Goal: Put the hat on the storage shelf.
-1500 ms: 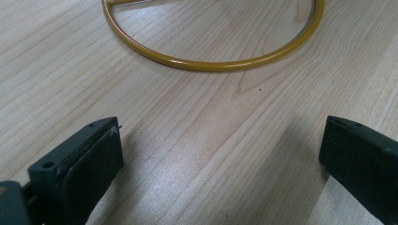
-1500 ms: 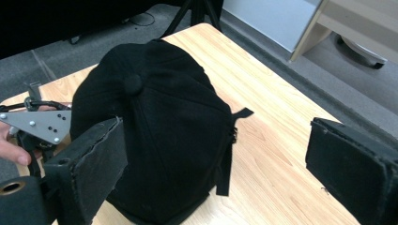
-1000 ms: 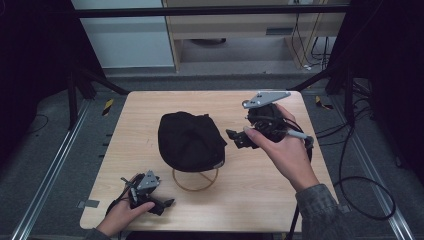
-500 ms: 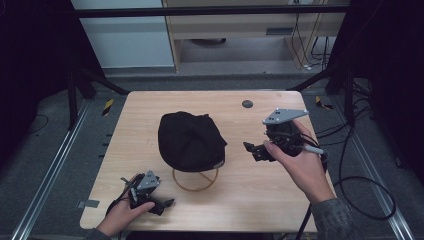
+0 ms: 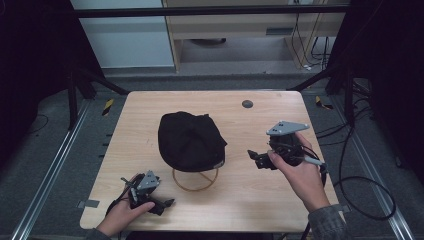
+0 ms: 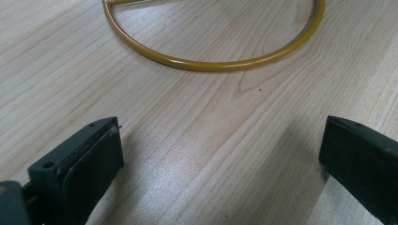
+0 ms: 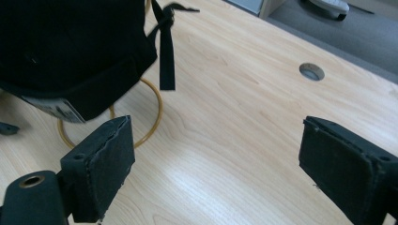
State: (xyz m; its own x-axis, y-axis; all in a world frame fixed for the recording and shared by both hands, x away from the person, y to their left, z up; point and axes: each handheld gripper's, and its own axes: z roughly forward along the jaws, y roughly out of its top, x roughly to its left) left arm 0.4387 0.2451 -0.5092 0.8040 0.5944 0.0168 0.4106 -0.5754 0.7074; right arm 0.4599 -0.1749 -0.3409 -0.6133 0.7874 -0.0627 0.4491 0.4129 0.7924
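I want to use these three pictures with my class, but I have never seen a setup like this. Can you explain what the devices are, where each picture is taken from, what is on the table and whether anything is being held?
A person sits at a wooden table with hand-held tongs in each hand: the left tongs and the right tongs. One picture looks down from above. The other two come from small cameras riding on each tongs, looking out between their black jaws. On the table a black cap sits on a yellow wire stand, whose ring base lies on the wood. Both tongs are open and hold nothing; the right ones point toward the cap.
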